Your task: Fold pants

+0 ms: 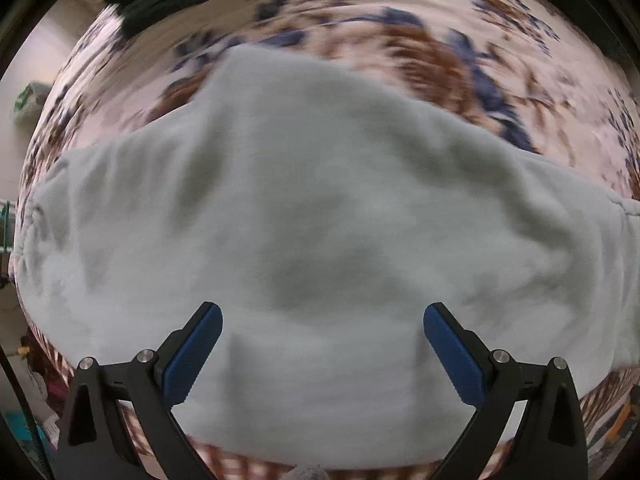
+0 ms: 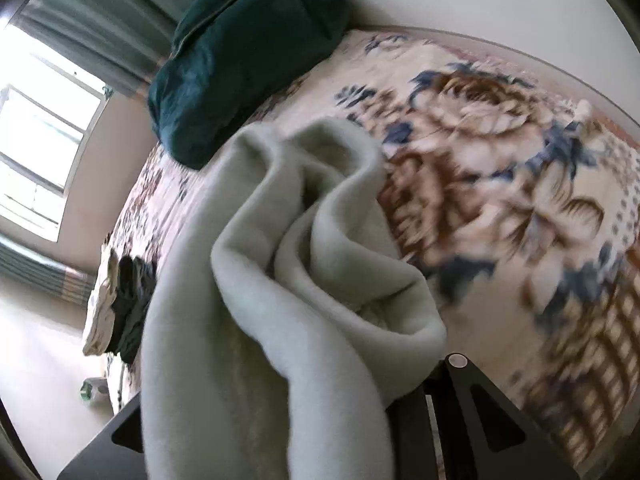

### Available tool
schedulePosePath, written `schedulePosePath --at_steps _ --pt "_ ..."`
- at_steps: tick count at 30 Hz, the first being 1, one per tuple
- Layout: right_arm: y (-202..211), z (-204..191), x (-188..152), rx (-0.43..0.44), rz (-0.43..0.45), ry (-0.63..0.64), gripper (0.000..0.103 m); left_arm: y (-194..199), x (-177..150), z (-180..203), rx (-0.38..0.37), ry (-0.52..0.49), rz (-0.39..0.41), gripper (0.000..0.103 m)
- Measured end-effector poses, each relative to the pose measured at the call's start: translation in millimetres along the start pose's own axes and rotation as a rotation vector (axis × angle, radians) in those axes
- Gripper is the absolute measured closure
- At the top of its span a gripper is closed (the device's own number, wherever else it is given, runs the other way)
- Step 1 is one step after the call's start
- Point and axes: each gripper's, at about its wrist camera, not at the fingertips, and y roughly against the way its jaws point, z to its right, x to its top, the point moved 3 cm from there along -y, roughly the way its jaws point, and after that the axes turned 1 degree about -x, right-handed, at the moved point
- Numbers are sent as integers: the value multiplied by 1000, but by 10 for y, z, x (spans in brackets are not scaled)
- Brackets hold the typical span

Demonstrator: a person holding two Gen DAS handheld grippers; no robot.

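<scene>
1. Left gripper [image 1: 322, 344]: jaws spread wide, empty, hanging over pale green pants [image 1: 320, 208] on the floral bedspread [image 1: 440, 52].
2. Right gripper [image 2: 360, 420]: clenched on bunched pants [image 2: 280, 280], lifted above bedspread [image 2: 500, 160].
3. Dark green pillow [image 2: 248, 52] beyond.

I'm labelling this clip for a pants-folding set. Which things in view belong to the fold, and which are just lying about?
Part of the job:
- pale grey-green pants
- right claw, shut on the pants
- left claw, open above the pants
- floral blanket, the surface under them

Just lying about:
- dark green pillow
- dark clothes at the bed's edge
</scene>
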Motion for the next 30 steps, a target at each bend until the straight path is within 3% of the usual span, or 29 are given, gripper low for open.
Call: schedulePosePath --at_steps 5,8,13,18,19,21,23,26,28,30 --pt "-134 -777 -503 -20 -20 97 83 106 -69 -893 3 90 -6 0" --pt "-290 -1352 -989 -19 -53 180 83 169 -205 -1469 -4 167 -11 0" --pt "-723 -2276 -2244 -83 -99 469 83 225 -400 -2317 19 271 13 0" --pt "-1166 -2598 -3344 -211 -132 731 82 157 -495 -2699 12 340 6 0" --pt "-1189 -2611 -3435 -237 -117 762 80 159 -497 -2730 5 345 4 0" --pt "-1250 -2635 -3549 -287 -111 824 65 142 -442 -2738 -8 349 6 0" --pt "-1329 -2691 -3615 -275 -182 882 27 206 -392 -2692 -39 352 16 0" --pt "-1243 -2804 -3635 -154 -315 921 20 293 -201 -2600 -119 338 46 0" --pt "-1038 -2761 -3499 -24 -392 833 20 342 -46 -2448 -180 305 64 0" --pt "-802 -2591 -3294 37 -435 700 20 340 86 -2279 -235 262 63 0"
